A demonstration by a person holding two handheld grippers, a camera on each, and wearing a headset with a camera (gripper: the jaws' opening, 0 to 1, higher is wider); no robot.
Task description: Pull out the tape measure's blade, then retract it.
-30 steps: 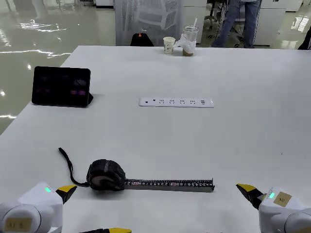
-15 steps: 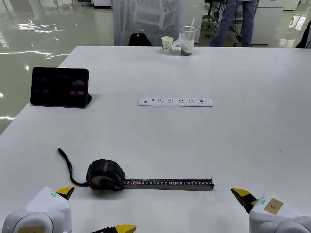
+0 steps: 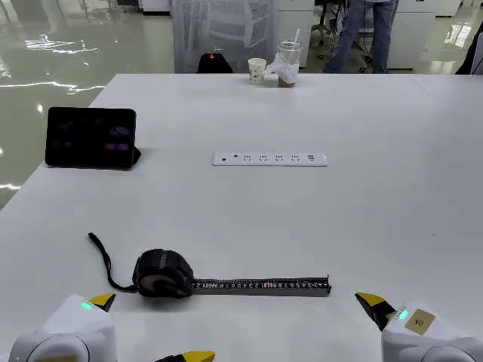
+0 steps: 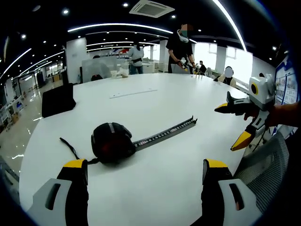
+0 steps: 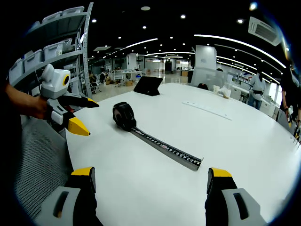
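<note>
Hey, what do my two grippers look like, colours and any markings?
The left gripper and right gripper match: white plastic bodies with black tongs ending in yellow tips. In the head view each body shows a small green light, and the right one carries a tan sticker with a dark marking too small to read.

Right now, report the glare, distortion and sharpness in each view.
Head view: sharp and evenly lit, with bright glare streaks on the glossy floor. Left gripper view: the fisheye bows the ceiling light strips and rounds the table edge. Right gripper view: same bowing; the blade ticks are visible, its numbers too small to read.
</note>
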